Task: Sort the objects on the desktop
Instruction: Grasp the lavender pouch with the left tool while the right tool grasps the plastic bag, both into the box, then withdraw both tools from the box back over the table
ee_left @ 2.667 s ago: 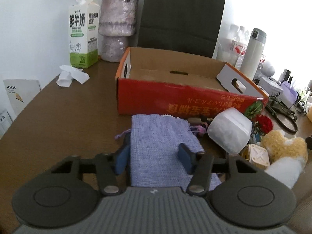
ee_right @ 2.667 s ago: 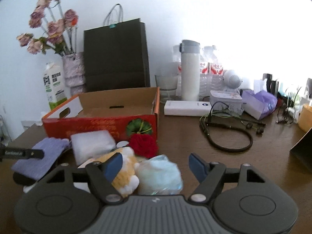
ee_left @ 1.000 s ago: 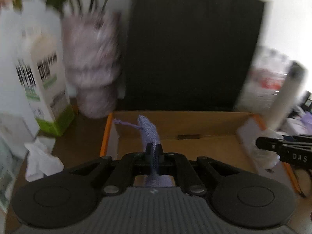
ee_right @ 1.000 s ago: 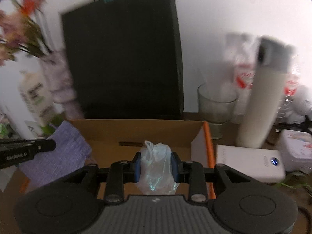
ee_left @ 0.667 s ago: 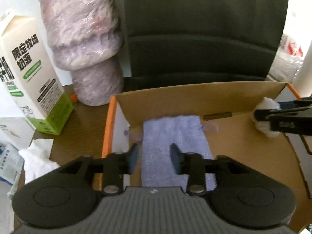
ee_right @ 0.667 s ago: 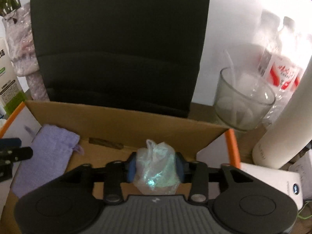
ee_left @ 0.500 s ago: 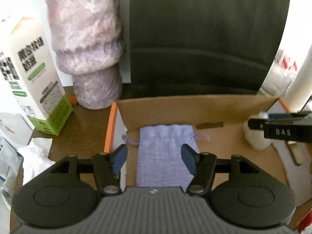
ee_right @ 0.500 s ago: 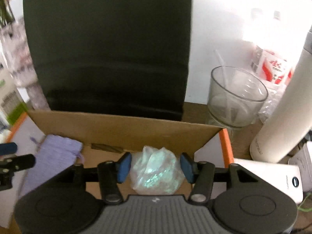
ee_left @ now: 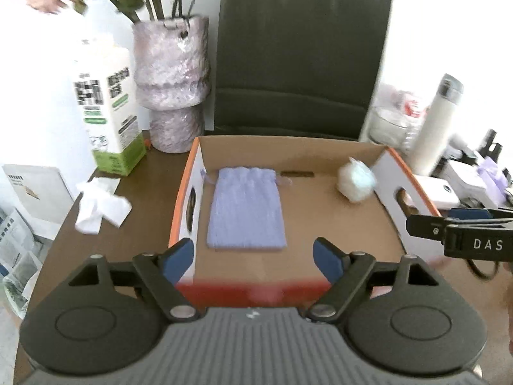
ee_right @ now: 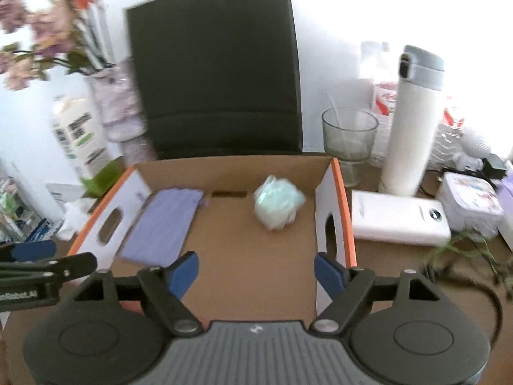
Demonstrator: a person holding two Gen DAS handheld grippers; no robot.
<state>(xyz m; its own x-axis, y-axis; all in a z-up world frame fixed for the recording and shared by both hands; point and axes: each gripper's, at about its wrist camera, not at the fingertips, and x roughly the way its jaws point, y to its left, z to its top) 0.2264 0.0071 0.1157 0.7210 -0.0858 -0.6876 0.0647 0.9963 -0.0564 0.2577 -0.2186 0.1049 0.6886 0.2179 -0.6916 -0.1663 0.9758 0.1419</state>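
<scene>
Grippers, left and right, are just opening wide (nothing between), above lilac pouch and crumpled bag lying in cardboard box.

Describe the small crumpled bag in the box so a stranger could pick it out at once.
Find the cardboard box with orange rims in front of the tall black paper bag. Inside, two things lie on its floor: a flat lilac cloth pouch at the left and the plastic bag near the right wall. It is the only rounded, crinkly, pale green lump there.
</scene>
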